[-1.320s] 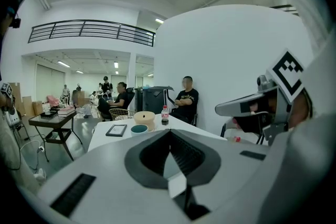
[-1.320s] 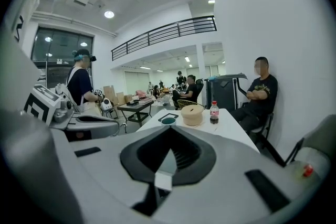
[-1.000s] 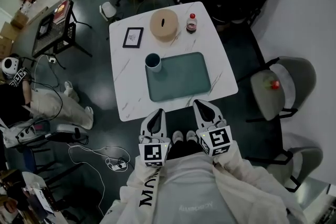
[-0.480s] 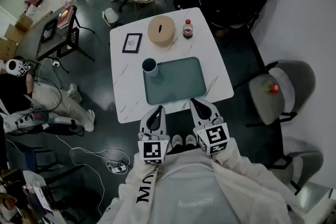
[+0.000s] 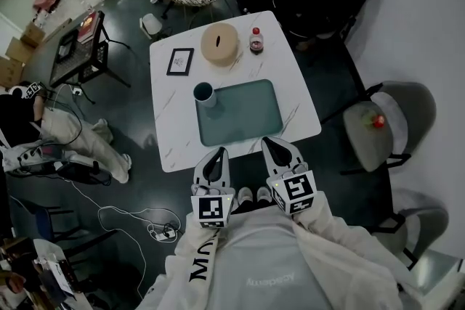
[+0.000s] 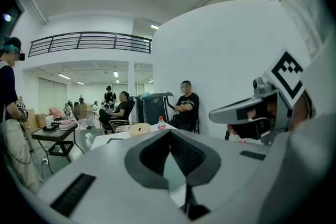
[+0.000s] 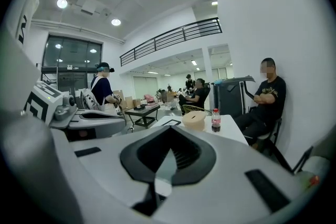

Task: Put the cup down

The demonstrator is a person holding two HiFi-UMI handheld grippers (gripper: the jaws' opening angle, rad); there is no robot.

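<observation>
A dark teal cup [image 5: 204, 93] stands upright at the far left corner of the teal tray [image 5: 243, 116] on the white marble table [image 5: 171, 134]. Both grippers hover side by side at the table's near edge, well short of the cup. My left gripper [image 5: 216, 155] is shut with nothing in it, its jaws [image 6: 169, 134] meeting in a seam. My right gripper [image 5: 276, 146] is also shut and empty [image 7: 170, 129]. In both gripper views the jaws hide the cup.
At the table's far side stand a round tan box [image 5: 219, 43], a small red-capped bottle [image 5: 255, 40] and a black picture frame [image 5: 180, 62]. A grey chair [image 5: 385, 123] is to the right. Seated people and a dark side table [image 5: 76, 40] surround the area; cables lie on the floor.
The head view has shifted a little, so the table sits slightly higher in the picture. The cup stays in place on the tray, and both grippers stay shut at the near edge.
</observation>
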